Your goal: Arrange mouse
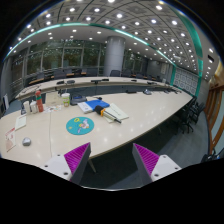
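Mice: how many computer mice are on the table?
1: a small grey mouse near the table edge, beyond the open gripper. Others may hide among clutter.

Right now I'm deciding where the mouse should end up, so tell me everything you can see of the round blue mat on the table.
The round blue mat lies flat on the pale table, well beyond the open gripper, a little to its left. It looks thin and flexible, teal-blue with a lighter print in the middle too small to read. Nothing visibly rests on it. A blue object and papers lie farther back, apart from it. The fingers touch nothing.
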`<action>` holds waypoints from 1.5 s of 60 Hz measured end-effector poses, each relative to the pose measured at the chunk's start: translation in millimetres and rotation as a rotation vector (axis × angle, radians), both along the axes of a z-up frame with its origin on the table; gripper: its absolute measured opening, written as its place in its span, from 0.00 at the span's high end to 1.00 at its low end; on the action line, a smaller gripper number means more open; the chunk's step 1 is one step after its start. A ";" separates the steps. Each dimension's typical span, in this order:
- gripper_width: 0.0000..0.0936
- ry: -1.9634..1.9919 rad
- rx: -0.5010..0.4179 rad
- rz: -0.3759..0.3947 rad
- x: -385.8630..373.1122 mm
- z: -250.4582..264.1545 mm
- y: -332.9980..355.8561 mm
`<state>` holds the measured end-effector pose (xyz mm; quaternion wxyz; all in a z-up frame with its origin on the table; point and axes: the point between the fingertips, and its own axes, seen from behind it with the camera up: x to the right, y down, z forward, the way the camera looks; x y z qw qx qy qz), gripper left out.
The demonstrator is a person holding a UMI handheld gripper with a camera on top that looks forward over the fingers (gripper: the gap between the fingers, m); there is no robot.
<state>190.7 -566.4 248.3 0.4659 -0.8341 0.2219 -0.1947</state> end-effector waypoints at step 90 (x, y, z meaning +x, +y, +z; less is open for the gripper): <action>0.10 0.086 -0.165 0.535 -425.6 -260.9 427.1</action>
